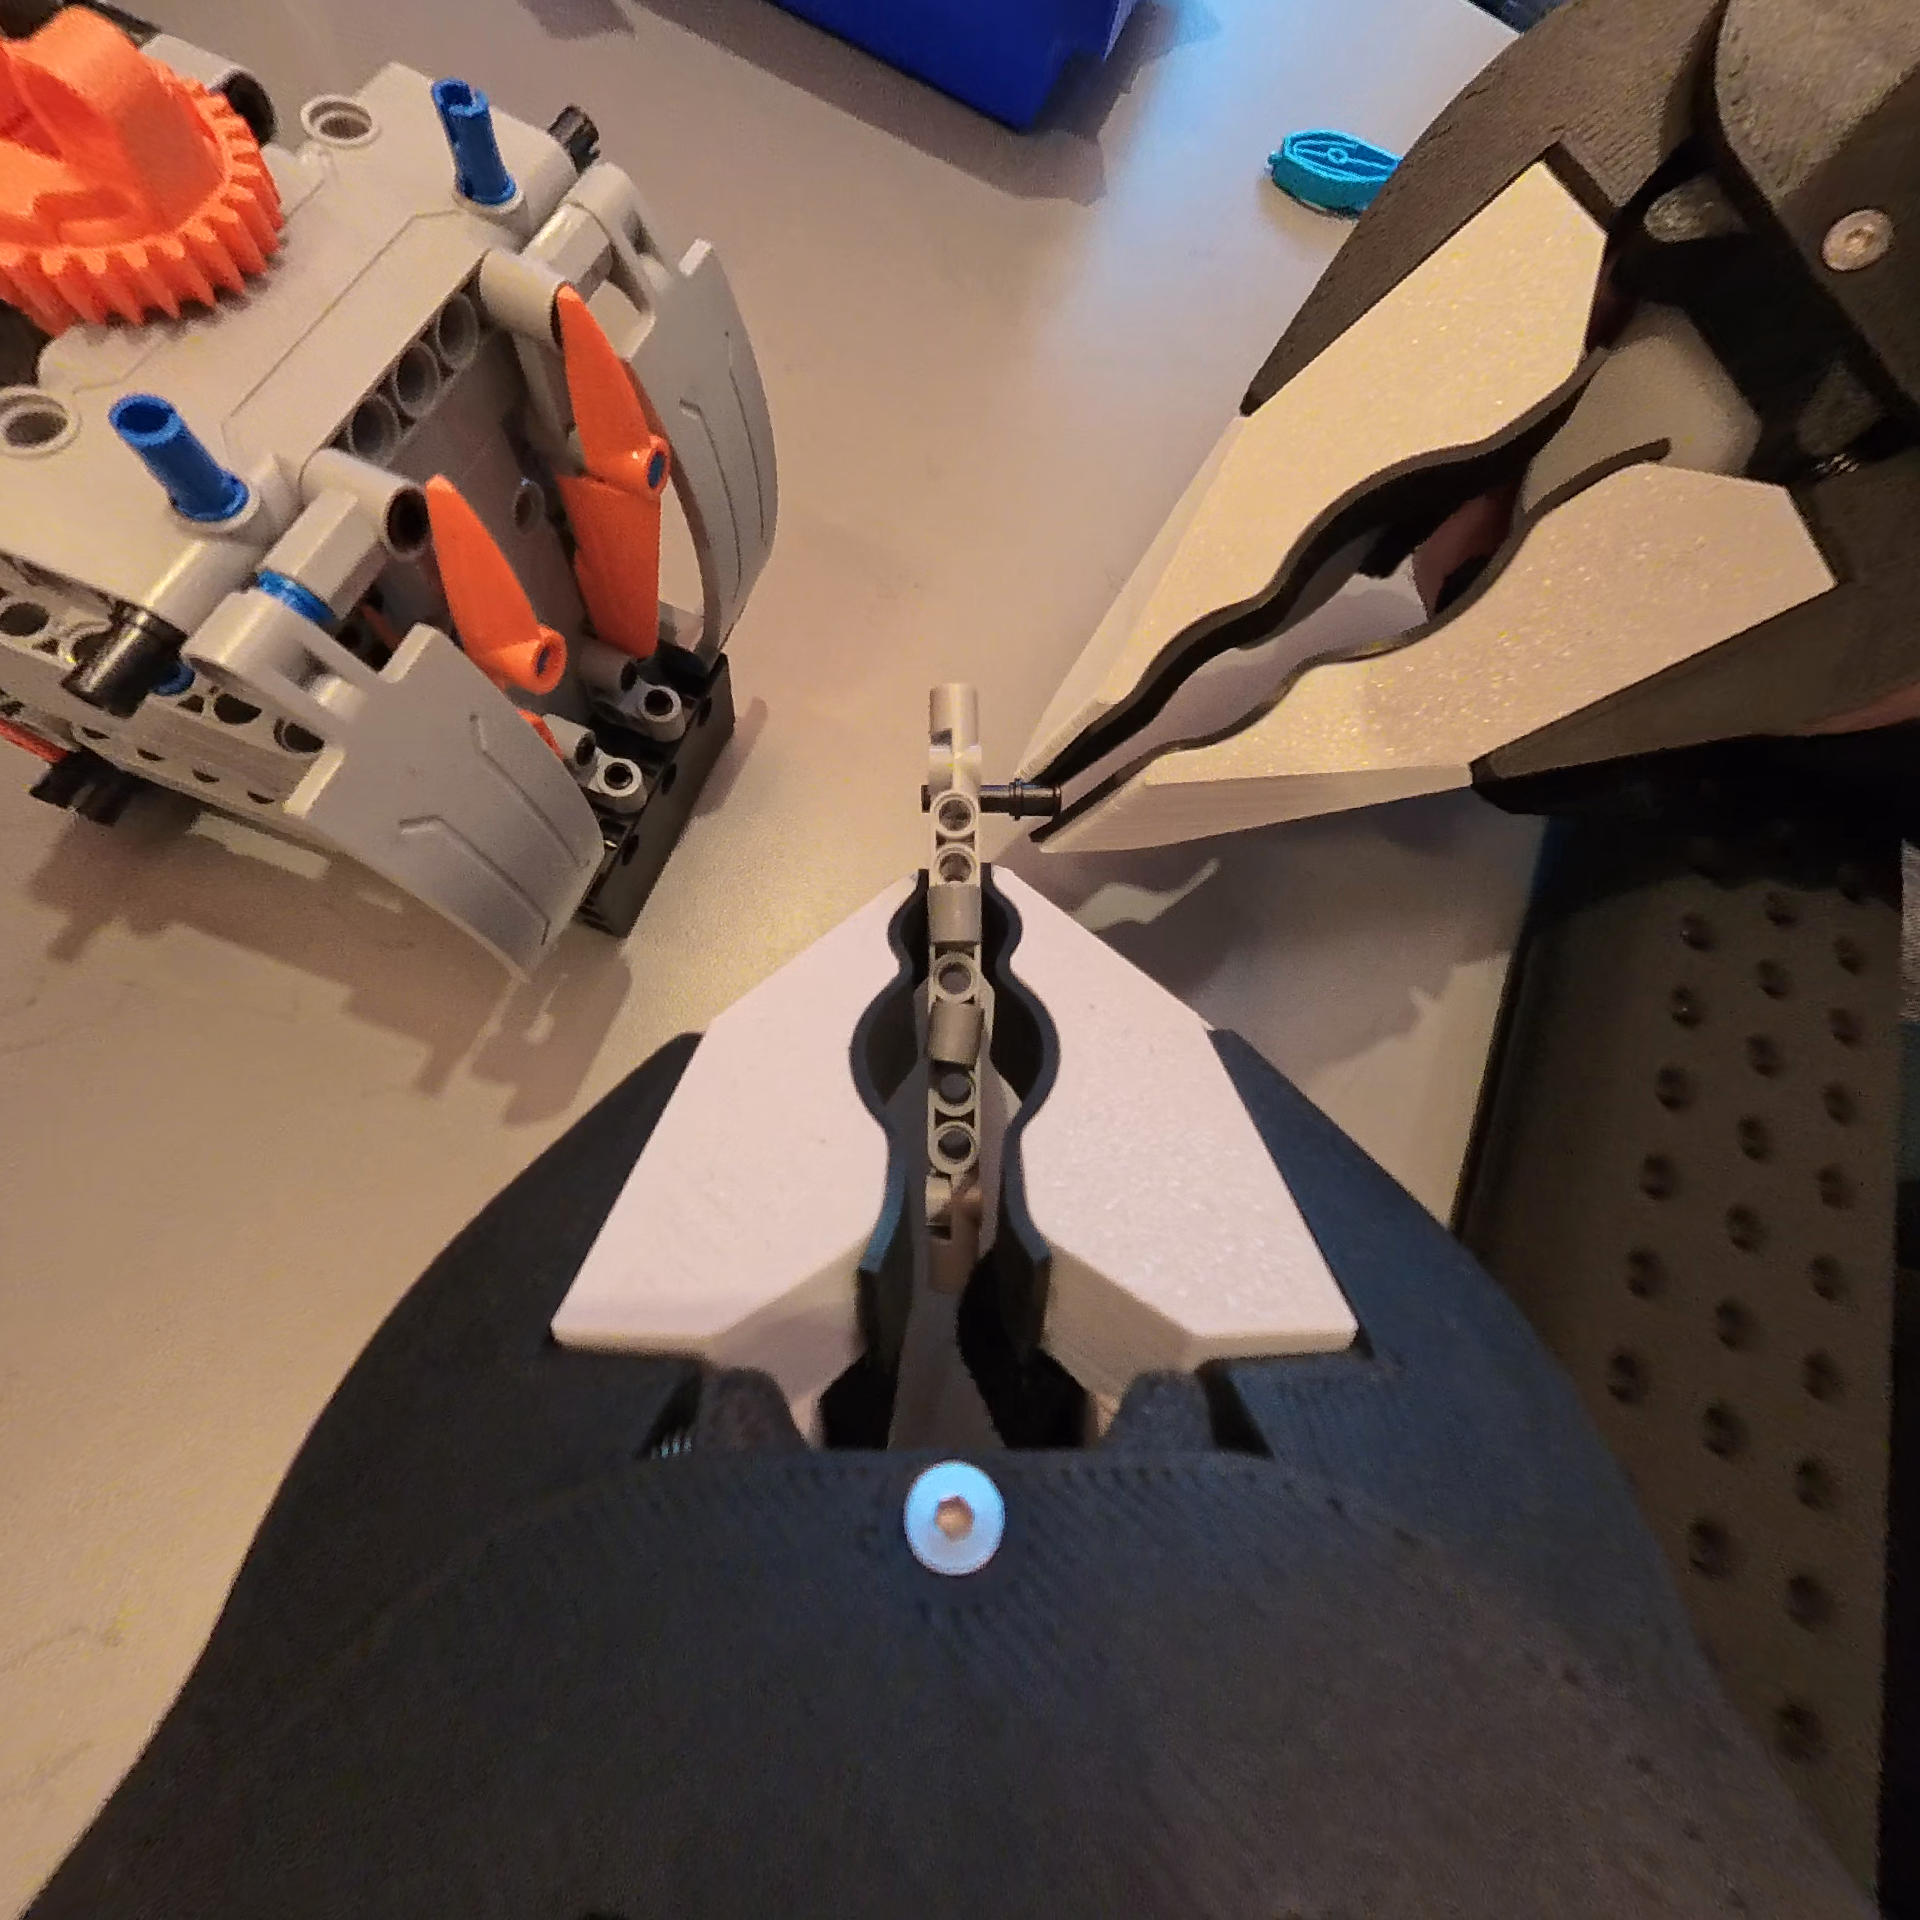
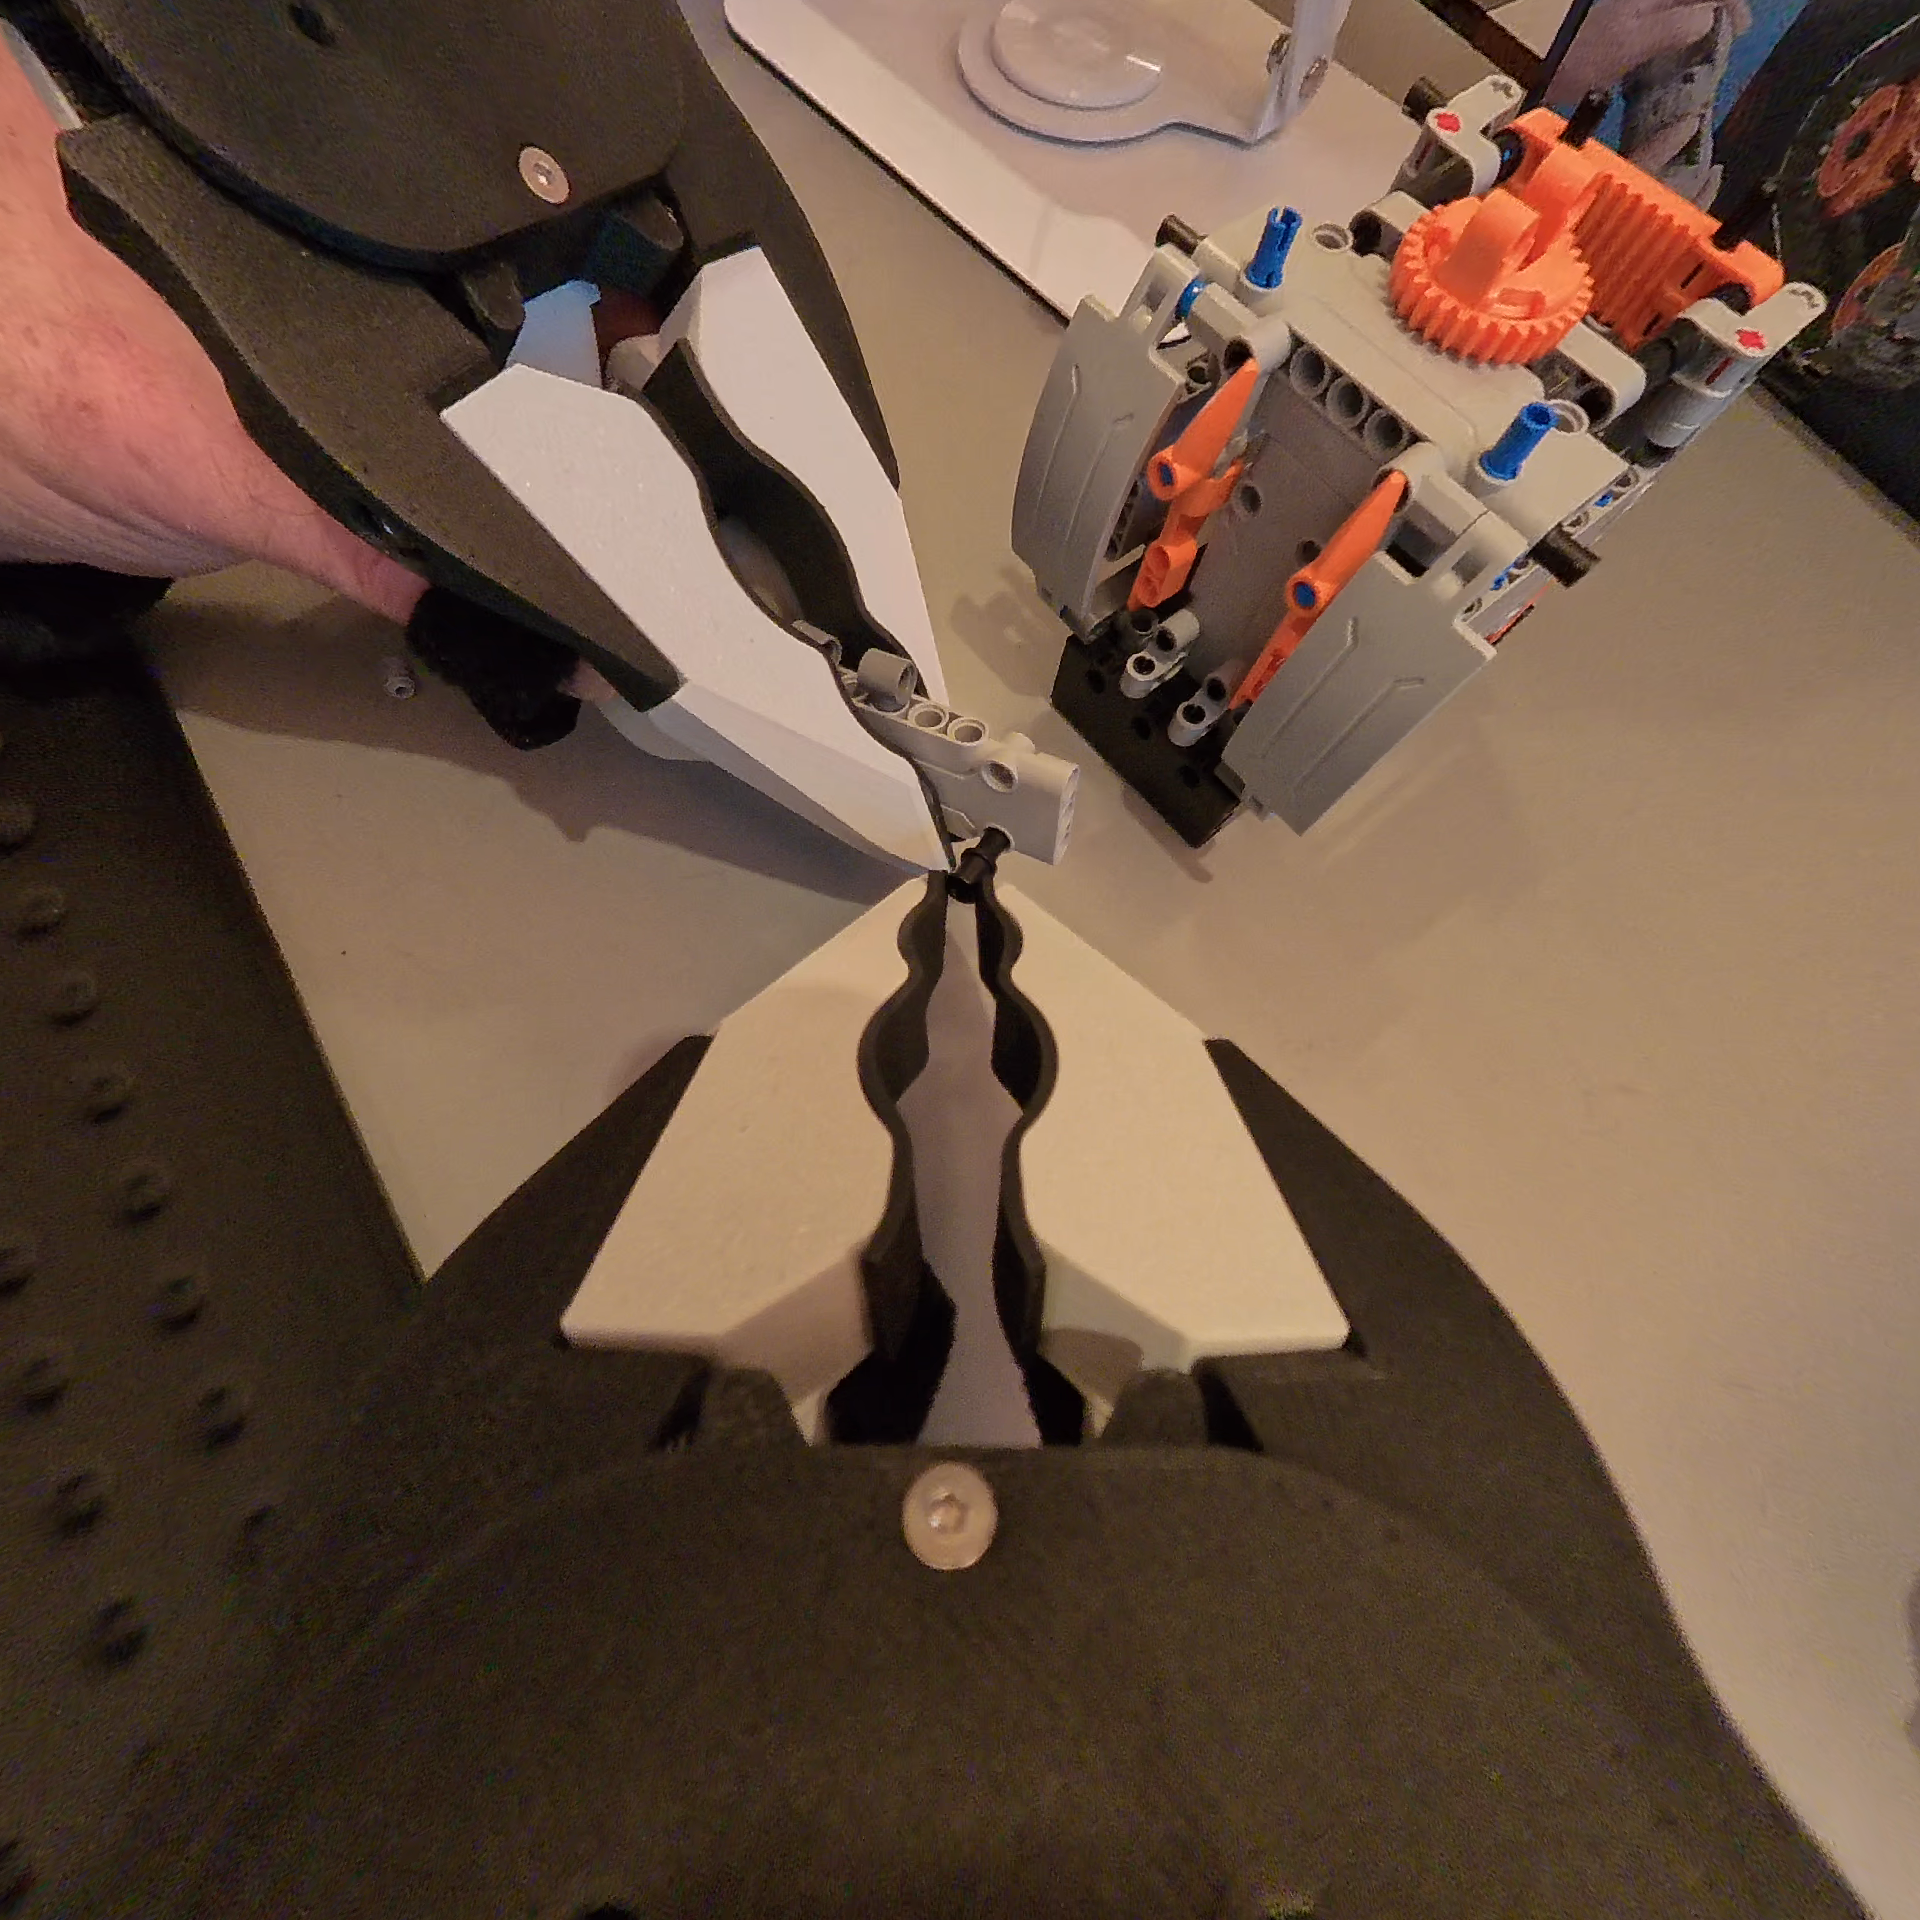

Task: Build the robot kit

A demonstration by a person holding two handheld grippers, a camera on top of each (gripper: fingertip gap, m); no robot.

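Note:
My left gripper point(image 1: 954, 883) is shut on a grey perforated beam point(image 1: 954, 997) that stands on edge between its jaws and sticks out past the tips. My right gripper point(image 2: 961, 883) is shut on a small black pin point(image 2: 977, 860). The pin's far end sits in a hole near the end of the beam point(image 2: 997, 774). In the left wrist view the right gripper point(image 1: 1044, 810) comes in from the right, with the pin point(image 1: 1023, 798) level against the beam's side. In the right wrist view the left gripper point(image 2: 940, 847) comes in from the upper left, held by a hand point(image 2: 156, 436).
A grey, orange and black brick-built model point(image 1: 416, 499) with blue pins and an orange gear stands on the grey table, left of the grippers; it also shows in the right wrist view point(image 2: 1351, 499). A black perforated mat point(image 1: 1714, 1247) lies right. A teal piece point(image 1: 1330, 166) and a blue bin point(image 1: 987, 52) lie behind. My two grippers' fingertips are within a few centimetres of each other.

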